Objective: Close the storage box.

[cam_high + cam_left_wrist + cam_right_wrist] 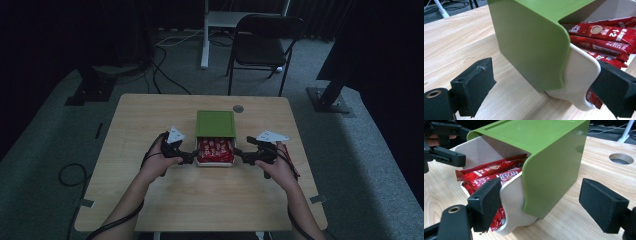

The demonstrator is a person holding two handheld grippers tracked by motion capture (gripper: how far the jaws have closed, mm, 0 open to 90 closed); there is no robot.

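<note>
Green-sleeved white plastic drawer box sits at the middle of the light wooden table, its white inner tray slid partway out toward the person and packed with red Nescafe coffee sachets. From where I stand, the left gripper is at the tray's left front corner with its black jaws spread apart; in the left gripper view one jaw sits against the tray's white corner wall and the other hangs free over bare wood, so nothing is clamped. The right gripper mirrors it at the tray's right front corner, jaws likewise wide; in the right gripper view one jaw is just at the white tray wall, the other well clear on the far side of the green sleeve. Both hands rest low over the table. Farther out, a round hole shows in the tabletop near the box's far right corner, and a dark folding chair stands beyond the table on the grey carpet
</note>
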